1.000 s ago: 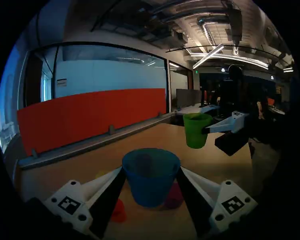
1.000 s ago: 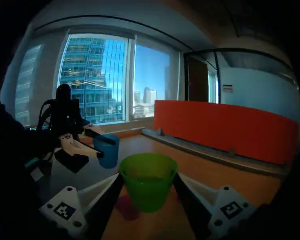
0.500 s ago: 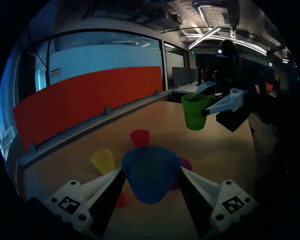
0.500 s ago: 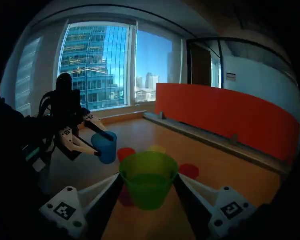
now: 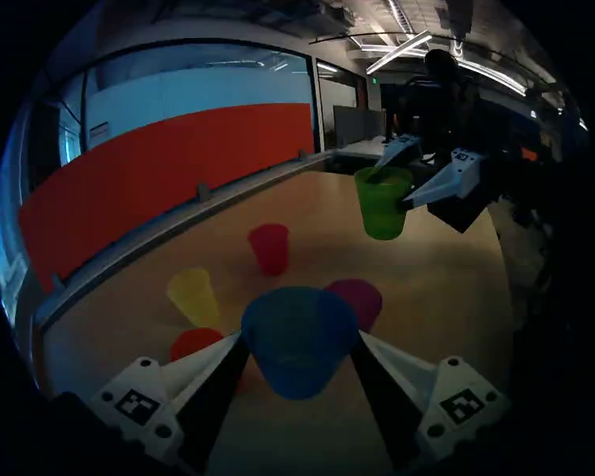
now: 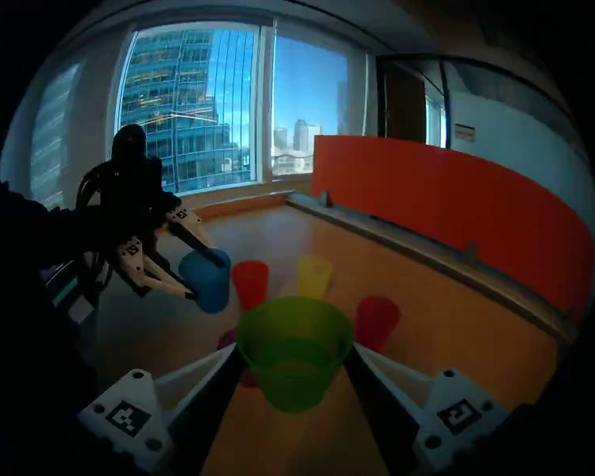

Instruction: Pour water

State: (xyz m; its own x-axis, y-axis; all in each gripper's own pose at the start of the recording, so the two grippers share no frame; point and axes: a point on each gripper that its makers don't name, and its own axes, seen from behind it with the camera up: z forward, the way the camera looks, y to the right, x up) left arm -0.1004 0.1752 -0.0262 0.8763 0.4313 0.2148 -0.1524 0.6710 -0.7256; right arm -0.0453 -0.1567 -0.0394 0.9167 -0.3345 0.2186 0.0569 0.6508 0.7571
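A blue cup stands upright between my left gripper's fingers, which are shut on it. In the right gripper view the same blue cup hangs above the table at the left, held by that gripper. My right gripper is shut on a green cup that holds a little water. The left gripper view has the green cup upright at the upper right, in the right gripper. The two held cups are apart.
On the wooden table stand a red cup, a yellow cup, an orange cup and a purple cup. An orange partition runs along the table's far edge. Windows lie behind the person holding the grippers.
Both views have tipped downward, bringing the loose cups on the table into sight. The blue and green cups stay gripped and upright, and the green cup now sits higher in the left gripper view.
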